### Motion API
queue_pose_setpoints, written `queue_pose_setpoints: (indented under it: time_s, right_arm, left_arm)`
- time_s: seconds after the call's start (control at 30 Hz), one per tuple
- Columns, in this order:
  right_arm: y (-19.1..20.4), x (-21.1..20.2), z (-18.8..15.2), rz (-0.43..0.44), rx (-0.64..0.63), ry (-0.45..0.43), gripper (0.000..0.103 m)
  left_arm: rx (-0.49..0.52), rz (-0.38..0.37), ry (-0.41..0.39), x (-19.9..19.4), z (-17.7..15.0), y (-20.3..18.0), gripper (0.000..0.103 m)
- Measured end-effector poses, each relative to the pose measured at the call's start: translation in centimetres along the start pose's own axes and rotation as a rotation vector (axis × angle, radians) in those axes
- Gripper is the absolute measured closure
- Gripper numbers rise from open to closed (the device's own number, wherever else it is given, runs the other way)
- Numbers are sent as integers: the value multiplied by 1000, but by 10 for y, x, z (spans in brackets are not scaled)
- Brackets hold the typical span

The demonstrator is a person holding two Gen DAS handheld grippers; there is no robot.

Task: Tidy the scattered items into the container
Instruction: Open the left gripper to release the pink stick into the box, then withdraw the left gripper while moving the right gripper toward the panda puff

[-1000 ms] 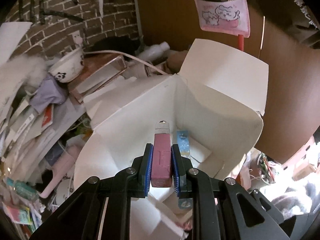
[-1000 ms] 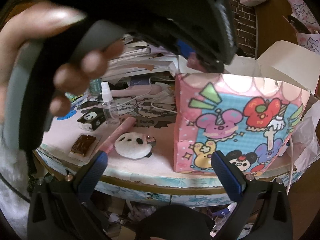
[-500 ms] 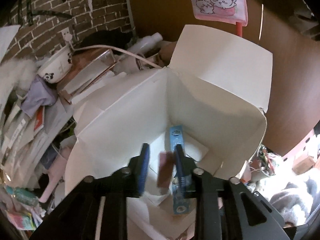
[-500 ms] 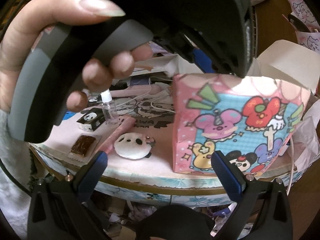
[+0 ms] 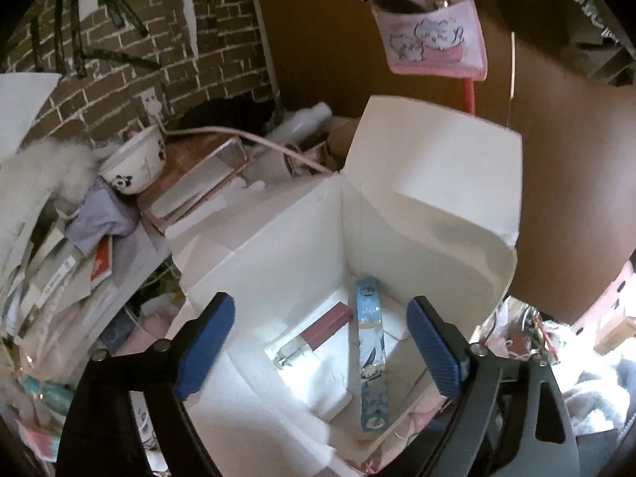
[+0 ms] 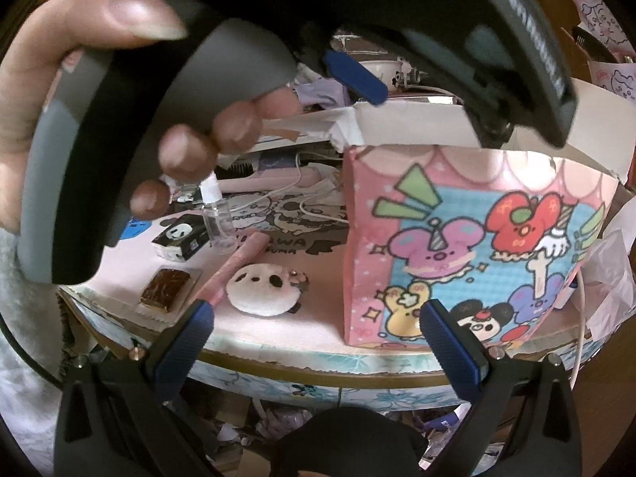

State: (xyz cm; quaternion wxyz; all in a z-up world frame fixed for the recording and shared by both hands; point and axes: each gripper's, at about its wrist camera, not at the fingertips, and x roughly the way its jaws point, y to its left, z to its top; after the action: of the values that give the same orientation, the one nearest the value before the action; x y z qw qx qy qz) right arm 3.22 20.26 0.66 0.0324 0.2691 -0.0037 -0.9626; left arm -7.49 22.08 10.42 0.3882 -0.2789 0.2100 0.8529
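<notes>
Box [image 5: 397, 238] holds maroon tube [image 5: 318, 330], blue packet [image 5: 369, 353]; left gripper [image 5: 318, 342] jaws opening, empty; right gripper [image 6: 318, 342] spread

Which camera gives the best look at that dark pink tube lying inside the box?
The left wrist view. It looks down into the open box, where the dark pink tube lies on the bottom beside a blue tube. The right wrist view shows only the box's cartoon-printed outside, so the tube is hidden there.

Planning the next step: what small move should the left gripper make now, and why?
Probably lift the left gripper out of the box: its fingers are opening with nothing between them, the dark-red tube lies inside, and the panda pouch waits on the table.
</notes>
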Motion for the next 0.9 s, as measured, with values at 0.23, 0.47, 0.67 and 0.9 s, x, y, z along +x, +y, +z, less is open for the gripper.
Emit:
queue_pose_setpoints:
  time_s: [0.23,0.47,0.67,0.9]
  right_arm:
    - [0,2,-1,2,-4,1,0]
    - [3,-2,5,6,-10,-11,0]
    - [8,1,8,27,-20,-6,0]
    - [16,7,8,40,-35,7,0]
  left_arm:
    - [-38,-8,-85,-30,-1,11,9]
    - [-123,0,-148,-61,-3,30,9]
    - [-195,49,-233,-101,-18,50,9]
    - [-252,133,-260,-127,-46,70,6]
